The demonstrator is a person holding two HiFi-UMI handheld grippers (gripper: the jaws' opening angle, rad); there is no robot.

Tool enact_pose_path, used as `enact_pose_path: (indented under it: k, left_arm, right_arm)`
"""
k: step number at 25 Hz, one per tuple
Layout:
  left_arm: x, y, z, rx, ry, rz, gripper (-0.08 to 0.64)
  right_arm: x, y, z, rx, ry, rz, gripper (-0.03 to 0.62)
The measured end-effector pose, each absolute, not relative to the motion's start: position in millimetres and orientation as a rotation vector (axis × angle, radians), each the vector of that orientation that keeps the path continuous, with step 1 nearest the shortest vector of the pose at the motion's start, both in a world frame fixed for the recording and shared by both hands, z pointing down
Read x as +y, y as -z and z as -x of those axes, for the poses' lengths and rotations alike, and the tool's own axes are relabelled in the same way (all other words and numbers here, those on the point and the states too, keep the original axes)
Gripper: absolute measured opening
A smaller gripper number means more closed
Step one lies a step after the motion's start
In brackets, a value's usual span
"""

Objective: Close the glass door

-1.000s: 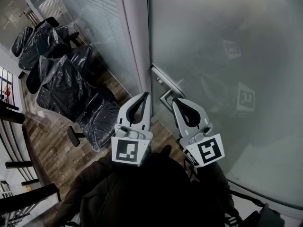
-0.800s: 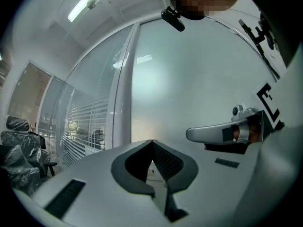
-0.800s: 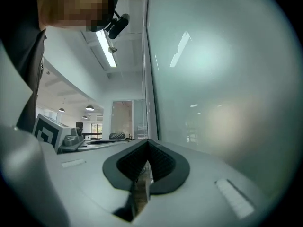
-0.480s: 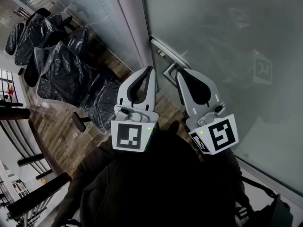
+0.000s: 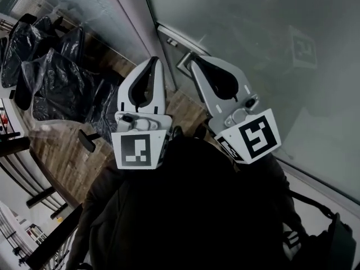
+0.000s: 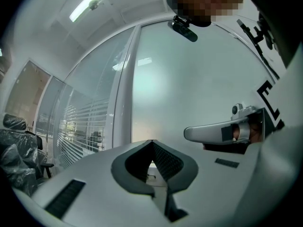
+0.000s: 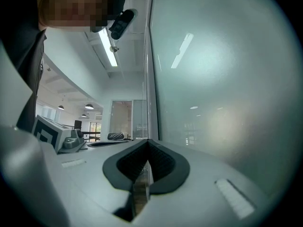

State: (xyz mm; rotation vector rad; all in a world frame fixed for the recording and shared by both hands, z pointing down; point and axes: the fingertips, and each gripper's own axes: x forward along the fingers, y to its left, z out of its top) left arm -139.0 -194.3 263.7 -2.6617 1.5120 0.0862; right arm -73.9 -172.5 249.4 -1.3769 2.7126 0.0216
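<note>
I hold both grippers up in front of the frosted glass door, which fills the upper right of the head view. My left gripper has its two jaws pressed together at the tips with nothing between them; the left gripper view shows only the dark ribbed pads meeting in a point against the pale glass. My right gripper is closed in the same way, its pads touching at the tips and holding nothing, and its own view looks along the door's surface, which rises close on the right side. In the head view the right gripper's tip sits just beside the metal door handle, near the door's edge, but I cannot tell whether it touches the handle. The left gripper points at the grey frame post just left of that edge, apart from the handle. The two grippers lie side by side, near each other and not touching, their marker cubes toward my dark jacket. A marker cube is reflected faintly in the glass. To the left, beyond the post, chairs wrapped in black plastic stand on a wooden floor.
</note>
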Motion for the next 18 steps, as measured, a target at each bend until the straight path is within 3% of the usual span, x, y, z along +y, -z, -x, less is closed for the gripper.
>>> enact_pose_path:
  k: [18]
  left_arm:
    - [-194.9, -265.3, 131.0, 1.529, -0.148, 2.661, -0.003]
  right_arm:
    - [-168.6, -253.4, 62.5, 2.693, -0.015, 1.408, 0.000]
